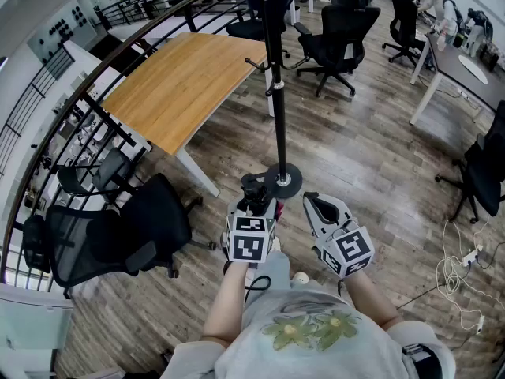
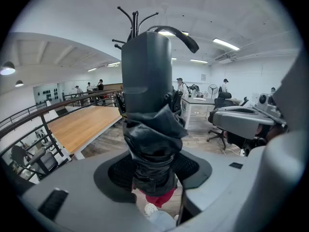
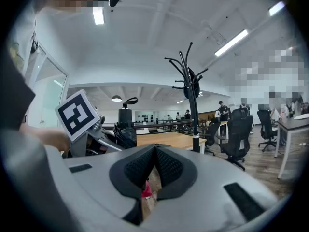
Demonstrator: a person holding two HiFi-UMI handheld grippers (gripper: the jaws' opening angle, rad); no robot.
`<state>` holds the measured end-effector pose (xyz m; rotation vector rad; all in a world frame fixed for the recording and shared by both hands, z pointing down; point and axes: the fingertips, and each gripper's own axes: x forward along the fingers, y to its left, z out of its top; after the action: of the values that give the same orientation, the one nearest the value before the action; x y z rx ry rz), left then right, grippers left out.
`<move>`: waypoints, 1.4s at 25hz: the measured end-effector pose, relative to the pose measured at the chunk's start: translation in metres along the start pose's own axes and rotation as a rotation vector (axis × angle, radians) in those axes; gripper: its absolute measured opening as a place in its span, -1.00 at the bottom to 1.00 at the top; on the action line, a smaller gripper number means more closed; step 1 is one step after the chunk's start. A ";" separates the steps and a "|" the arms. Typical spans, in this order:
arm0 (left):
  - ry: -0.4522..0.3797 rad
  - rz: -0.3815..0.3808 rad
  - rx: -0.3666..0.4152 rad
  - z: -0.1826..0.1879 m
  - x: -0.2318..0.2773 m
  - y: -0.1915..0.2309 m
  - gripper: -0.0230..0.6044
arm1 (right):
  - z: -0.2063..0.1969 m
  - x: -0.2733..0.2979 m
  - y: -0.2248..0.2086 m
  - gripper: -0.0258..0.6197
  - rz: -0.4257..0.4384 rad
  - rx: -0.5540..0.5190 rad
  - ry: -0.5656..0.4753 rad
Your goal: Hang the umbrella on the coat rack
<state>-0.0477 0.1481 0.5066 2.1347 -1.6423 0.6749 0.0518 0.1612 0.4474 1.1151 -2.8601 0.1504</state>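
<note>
**Head view:** the camera sits above the person and faces forward and steeply down. The left gripper (image 1: 254, 204) and right gripper (image 1: 319, 208) lie close beneath it, with the coat rack (image 1: 274, 77) base just ahead.

**Left gripper view:** the camera rides behind the jaws and looks along them. The umbrella (image 2: 147, 105) fills the centre at very close range.

**Right gripper view:** the camera looks roughly level across the office, with the rack at middle distance.

**Shared ground:** all three views take in the coat rack and the wooden table (image 1: 181, 85). The right gripper view also catches the left gripper's marker cube (image 3: 77, 114).
</note>
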 end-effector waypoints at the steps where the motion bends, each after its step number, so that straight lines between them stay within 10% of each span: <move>1: 0.002 -0.001 0.003 0.003 0.002 0.002 -0.20 | 0.000 0.004 -0.001 -0.91 0.002 -0.003 0.003; 35: 0.062 -0.110 0.015 0.085 0.167 0.107 -0.20 | 0.014 0.166 -0.089 -0.91 -0.100 0.012 0.032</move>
<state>-0.1032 -0.0587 0.5323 2.1738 -1.4809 0.7134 -0.0104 -0.0164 0.4562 1.2433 -2.7720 0.1780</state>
